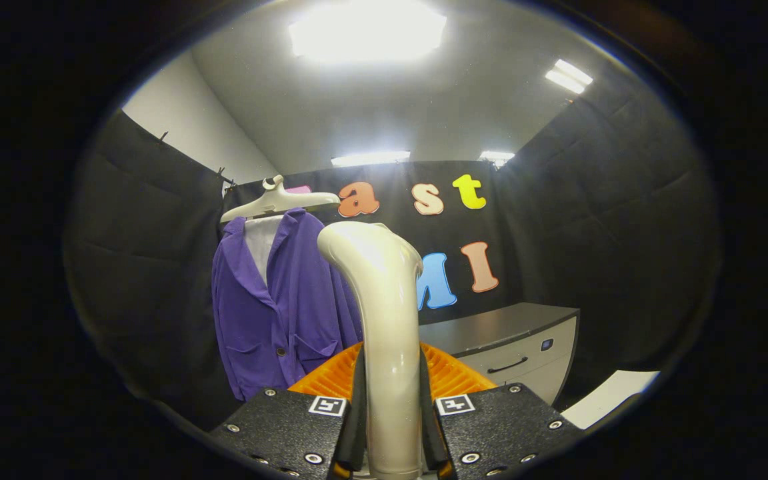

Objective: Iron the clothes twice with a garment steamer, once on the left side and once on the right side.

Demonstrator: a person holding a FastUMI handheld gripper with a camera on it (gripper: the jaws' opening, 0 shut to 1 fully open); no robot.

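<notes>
- Gripper point(392, 427) clamped on the steamer point(384, 320): both fingers press against its pale handle from either side, no gap showing.
- Steamer stands upright between the fingers, glossy cream-white; its top bends over and rises well above the fingertips.
- Purple jacket point(281, 307) hangs beyond the fingers, a bit to their left, apart from the steamer's head. Front faces the camera; collar open, light lining visible at the neck, one dark button and two pocket flaps low down.
- Jacket sits on a white hanger point(281, 200), which hangs against the black cloth wall point(151, 267).
- The steamer's handle covers the jacket's right edge from this angle; whether they touch cannot be told.
- Grey cabinet point(511, 343) to the right beyond the fingers, dark top, one drawer with a dark handle.
- Ceiling lights point(367, 33) bright overhead.
- A white surface point(614, 397) shows low on the right, below the cabinet.
</notes>
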